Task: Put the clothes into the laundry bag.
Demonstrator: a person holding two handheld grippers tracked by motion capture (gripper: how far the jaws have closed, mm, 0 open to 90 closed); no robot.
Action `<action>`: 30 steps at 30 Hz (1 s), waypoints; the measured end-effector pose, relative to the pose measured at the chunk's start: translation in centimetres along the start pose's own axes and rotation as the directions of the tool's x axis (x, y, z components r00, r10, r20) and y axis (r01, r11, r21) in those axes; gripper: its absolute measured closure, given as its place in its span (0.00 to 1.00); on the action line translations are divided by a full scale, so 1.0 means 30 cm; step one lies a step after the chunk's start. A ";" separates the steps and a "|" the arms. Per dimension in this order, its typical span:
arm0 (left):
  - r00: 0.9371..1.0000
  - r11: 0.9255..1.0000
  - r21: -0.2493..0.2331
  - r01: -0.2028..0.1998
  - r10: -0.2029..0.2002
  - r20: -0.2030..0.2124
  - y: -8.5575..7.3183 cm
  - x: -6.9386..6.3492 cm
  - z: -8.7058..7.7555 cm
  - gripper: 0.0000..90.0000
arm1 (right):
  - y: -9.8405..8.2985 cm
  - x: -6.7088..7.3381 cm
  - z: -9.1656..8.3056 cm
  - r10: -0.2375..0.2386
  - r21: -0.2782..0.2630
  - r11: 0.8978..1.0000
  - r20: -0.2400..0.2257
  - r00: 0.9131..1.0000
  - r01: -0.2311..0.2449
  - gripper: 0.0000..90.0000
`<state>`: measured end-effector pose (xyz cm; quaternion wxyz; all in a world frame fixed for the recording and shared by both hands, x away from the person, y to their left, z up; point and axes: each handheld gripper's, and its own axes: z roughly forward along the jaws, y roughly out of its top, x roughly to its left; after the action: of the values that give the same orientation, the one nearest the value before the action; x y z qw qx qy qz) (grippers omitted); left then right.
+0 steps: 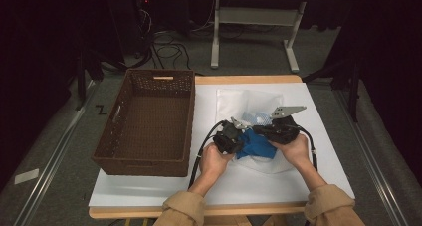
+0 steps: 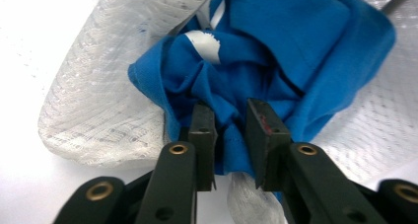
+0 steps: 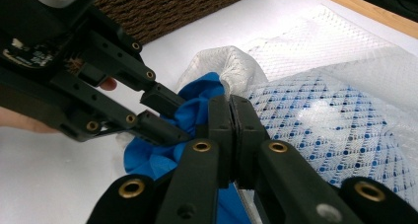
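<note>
Blue cloth [image 2: 276, 61]: bunched up and partly tucked into a white mesh bag [image 1: 249, 99], lying on the white table top [image 1: 149, 186], right of the basket; the crumpled end sticks out of the bag's mouth towards the person.
Mesh bag: flat on the table, its open edge puckered around the cloth; in the right gripper view blue shows through the netting [image 3: 335, 130].
Left gripper [image 2: 230, 130]: jaws a little apart, a fold of the blue cloth sitting between them; I cannot tell whether the pads press on it.
Right gripper [image 3: 230, 115]: jaws squeezed together at the bag's mouth, pinching the edge of the mesh right where it meets the cloth.
The two grippers: tips almost touching, both at the bag's opening, near the middle of the table.
Hands: left hand [image 1: 215, 159] and right hand [image 1: 297, 149] each wrapped round a gripper, tan sleeves at the table's near edge.
Wicker basket [image 1: 149, 121]: dark brown, at the table's left side, well apart from the bag.
</note>
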<state>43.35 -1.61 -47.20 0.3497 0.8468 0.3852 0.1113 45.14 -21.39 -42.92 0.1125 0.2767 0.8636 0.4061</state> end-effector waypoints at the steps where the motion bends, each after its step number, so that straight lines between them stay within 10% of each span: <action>1: 1.000 1.000 -0.009 0.003 -0.003 0.000 0.001 0.001 -0.002 0.83 | 0.000 0.001 0.001 0.001 0.002 1.000 -0.001 1.000 -0.001 1.00; 8: 1.000 1.000 0.002 0.021 -0.021 -0.018 0.009 0.016 -0.001 0.67 | -0.001 0.000 -0.001 -0.003 0.009 1.000 -0.001 1.000 0.003 1.00; 12: 0.999 0.998 -0.069 -0.010 0.006 -0.054 0.003 0.020 -0.005 0.83 | -0.001 0.000 0.001 -0.006 0.014 1.000 0.001 1.000 0.006 1.00; 24: 0.993 0.988 -0.138 -0.063 0.076 0.089 0.033 -0.019 0.015 0.98 | -0.006 0.001 -0.023 -0.008 -0.028 1.000 0.003 1.000 0.008 1.00; 30: 0.997 0.980 -0.189 -0.063 0.069 0.029 0.067 -0.032 0.052 0.97 | -0.010 0.010 -0.047 -0.032 -0.038 0.999 -0.007 0.999 0.032 1.00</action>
<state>44.57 -4.03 -46.88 0.4308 0.8242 0.3384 0.1438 44.17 -22.27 -42.22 0.1209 0.2590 0.8606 0.4215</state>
